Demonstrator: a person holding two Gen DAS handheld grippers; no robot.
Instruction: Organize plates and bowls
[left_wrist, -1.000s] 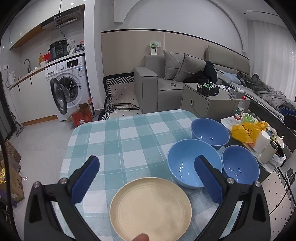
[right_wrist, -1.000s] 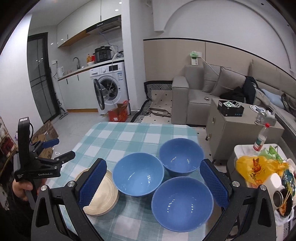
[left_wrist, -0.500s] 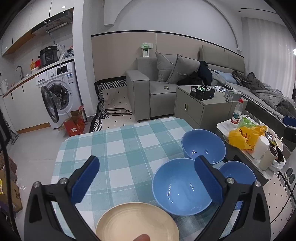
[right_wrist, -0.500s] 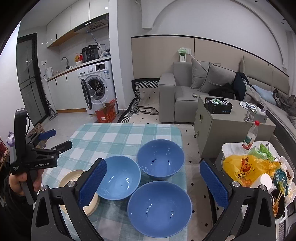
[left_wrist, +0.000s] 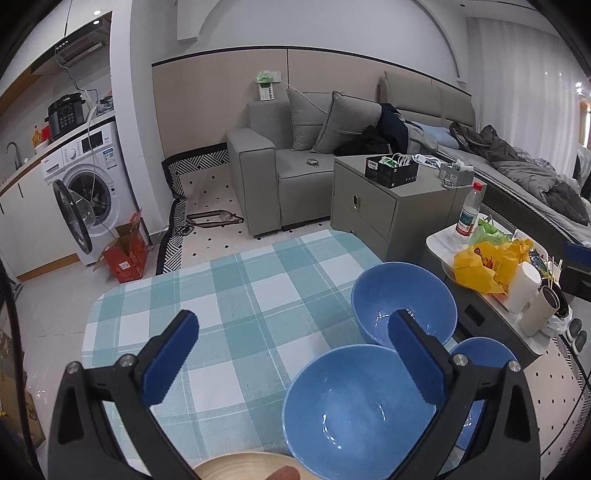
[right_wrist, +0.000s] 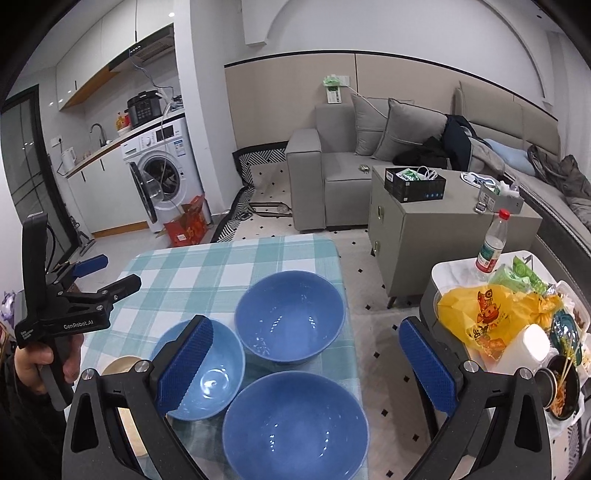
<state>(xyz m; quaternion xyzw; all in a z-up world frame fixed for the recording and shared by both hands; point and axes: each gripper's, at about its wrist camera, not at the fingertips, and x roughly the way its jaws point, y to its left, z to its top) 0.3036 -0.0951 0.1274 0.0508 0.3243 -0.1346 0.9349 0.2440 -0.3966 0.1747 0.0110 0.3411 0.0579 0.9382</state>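
Three blue bowls stand close together on the checked table (left_wrist: 236, 295). In the left wrist view, the nearest bowl (left_wrist: 347, 410) lies low under my right finger, another bowl (left_wrist: 402, 295) behind it, the third bowl (left_wrist: 484, 349) at the right edge. A beige plate (left_wrist: 240, 467) peeks in at the bottom. My left gripper (left_wrist: 291, 358) hovers open and holds nothing. In the right wrist view my right gripper (right_wrist: 306, 363) is open above the near bowl (right_wrist: 295, 424), with the left bowl (right_wrist: 210, 376), the far bowl (right_wrist: 290, 321) and the plate (right_wrist: 118, 365) around. A hand (right_wrist: 40, 363) holds the left gripper (right_wrist: 116, 272) there.
Right of the table stands a low side table (right_wrist: 454, 269) crowded with a yellow bag (right_wrist: 480, 314), a bottle (right_wrist: 491, 243), cups and food containers. Beyond are a grey cabinet (right_wrist: 424, 229), a sofa (right_wrist: 332, 166) and a washing machine (right_wrist: 159, 177).
In the left wrist view the plate has slid to the bottom edge and the bowls have come closer. In the right wrist view the bowls have shifted left. Both grippers stay open.
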